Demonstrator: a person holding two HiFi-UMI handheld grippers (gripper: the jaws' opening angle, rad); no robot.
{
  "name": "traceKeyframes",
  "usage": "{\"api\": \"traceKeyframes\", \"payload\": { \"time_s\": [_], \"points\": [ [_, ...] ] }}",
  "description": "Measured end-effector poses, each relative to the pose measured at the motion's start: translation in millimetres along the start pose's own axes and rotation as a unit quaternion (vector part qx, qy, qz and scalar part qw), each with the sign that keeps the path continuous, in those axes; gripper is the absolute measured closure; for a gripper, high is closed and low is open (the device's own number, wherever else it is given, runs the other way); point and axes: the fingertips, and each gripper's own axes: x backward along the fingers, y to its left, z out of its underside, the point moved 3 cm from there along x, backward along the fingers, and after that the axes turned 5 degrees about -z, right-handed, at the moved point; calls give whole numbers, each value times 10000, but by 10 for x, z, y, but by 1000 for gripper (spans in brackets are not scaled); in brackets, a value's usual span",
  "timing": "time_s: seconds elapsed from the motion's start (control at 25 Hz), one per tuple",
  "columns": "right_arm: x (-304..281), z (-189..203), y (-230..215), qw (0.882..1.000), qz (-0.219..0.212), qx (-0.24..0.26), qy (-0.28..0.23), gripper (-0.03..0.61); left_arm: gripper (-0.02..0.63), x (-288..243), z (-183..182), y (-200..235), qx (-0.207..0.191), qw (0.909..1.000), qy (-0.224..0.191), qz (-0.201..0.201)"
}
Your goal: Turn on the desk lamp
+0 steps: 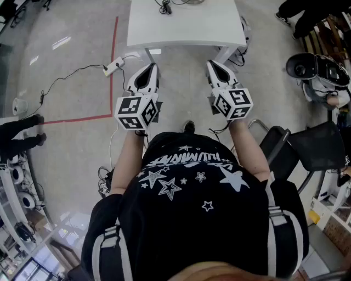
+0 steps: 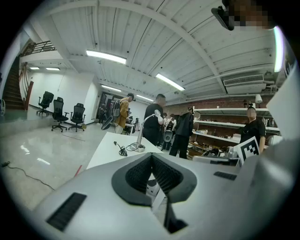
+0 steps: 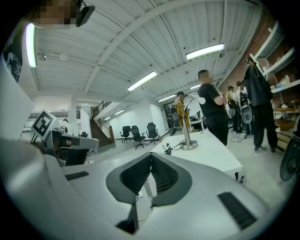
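A desk lamp with a thin silver stem, a round base and a white head stands at the far end of a white table. It also shows in the right gripper view, lamp on table. In the head view only the lamp's base and cable peek in at the top edge of the table. My left gripper and right gripper are held side by side in the air, short of the table's near edge. Both are shut with nothing between the jaws.
A white power strip with a black cable lies on the floor beside a red tape line. A black office chair stands to my right. Several people stand past the table, and office chairs stand far off.
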Motion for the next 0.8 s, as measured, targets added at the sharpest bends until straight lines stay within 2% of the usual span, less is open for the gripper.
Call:
{"api": "traceKeyframes", "payload": {
  "time_s": [0.4,0.8],
  "points": [
    [-106,-174,-389,9995,169,-217,-130,574,604,-243,9,-105,29,9999,144,-54],
    [-555,-183,-683,9992,339,-220,-29,574,604,-869,-40,277,120,9998,164,-14]
  ]
}}
